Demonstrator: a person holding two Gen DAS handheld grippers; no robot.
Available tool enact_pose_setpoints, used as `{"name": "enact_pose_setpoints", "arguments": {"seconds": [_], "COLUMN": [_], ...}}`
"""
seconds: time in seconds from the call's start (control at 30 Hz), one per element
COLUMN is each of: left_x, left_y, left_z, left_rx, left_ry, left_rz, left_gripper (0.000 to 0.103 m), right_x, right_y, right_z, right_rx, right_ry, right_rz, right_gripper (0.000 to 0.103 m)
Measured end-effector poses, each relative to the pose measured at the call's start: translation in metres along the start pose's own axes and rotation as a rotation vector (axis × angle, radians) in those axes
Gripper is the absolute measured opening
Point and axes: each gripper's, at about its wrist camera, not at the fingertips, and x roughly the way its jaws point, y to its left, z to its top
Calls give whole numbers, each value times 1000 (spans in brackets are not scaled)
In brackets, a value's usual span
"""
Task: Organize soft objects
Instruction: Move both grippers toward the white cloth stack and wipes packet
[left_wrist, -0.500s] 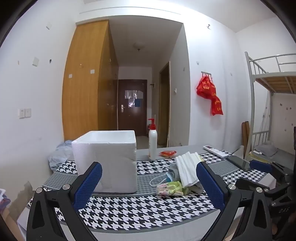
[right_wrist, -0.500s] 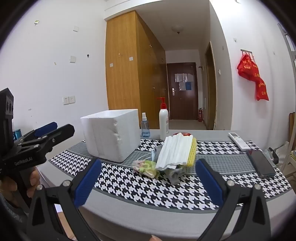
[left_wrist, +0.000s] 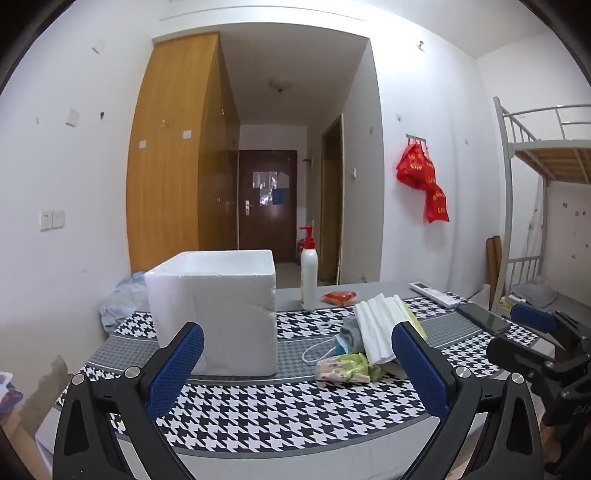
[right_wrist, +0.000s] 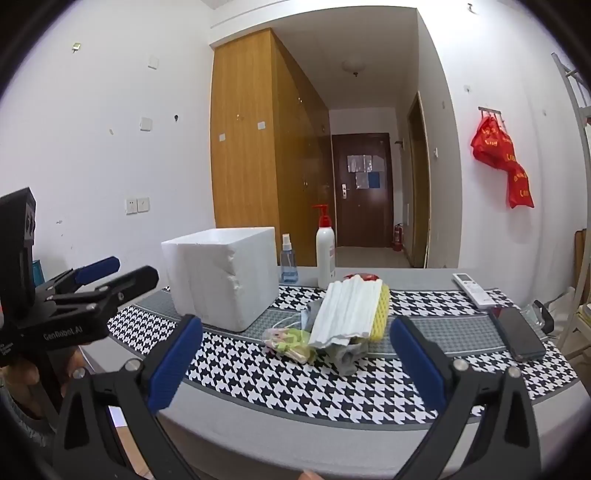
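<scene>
**Both claws spread wide short of the soft pile**

Left gripper (left_wrist: 297, 363): its blue pads stand as far apart as they go, nothing between them. Just beyond its left pad sits the white foam box (left_wrist: 218, 314) on the houndstooth table cover (left_wrist: 258, 410). Ahead, between the pads and leaning toward the right one, lies the soft pile — a small green-and-pink packet (left_wrist: 343, 367), a blue face mask (left_wrist: 345, 338) with white ear loops, and a ribbed white foam sheet (left_wrist: 380, 326) on top. Farther back stands a white pump bottle (left_wrist: 308, 277) with a red head; its label is too small to read.

Right gripper (right_wrist: 295, 358): also spread fully, empty. To its left the other claw's black body carries the lettering "GenRobot.AI". The pile lies straight ahead between the pads, a yellow foam net (right_wrist: 382, 314) beside the white sheet. Beyond the right pad lie a dark phone (right_wrist: 517, 334) and a white remote (right_wrist: 472, 290) — its markings unreadable.
</scene>
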Motion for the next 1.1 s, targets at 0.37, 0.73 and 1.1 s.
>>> {"name": "enact_pose_setpoints", "arguments": {"seconds": [0.37, 0.73, 1.1], "left_x": [1, -1, -4], "left_y": [-2, 1, 2], "left_z": [1, 2, 3], "left_rx": [15, 7, 3], "left_ry": [16, 12, 5], "left_rz": [8, 13, 13], "left_gripper": [102, 102, 102], "right_x": [-1, 2, 2], "right_y": [-1, 1, 1], "right_z": [0, 0, -1], "right_rx": [-6, -10, -7], "right_ry": [-13, -6, -3], "right_rz": [-7, -7, -5], "right_gripper": [103, 103, 103]}}
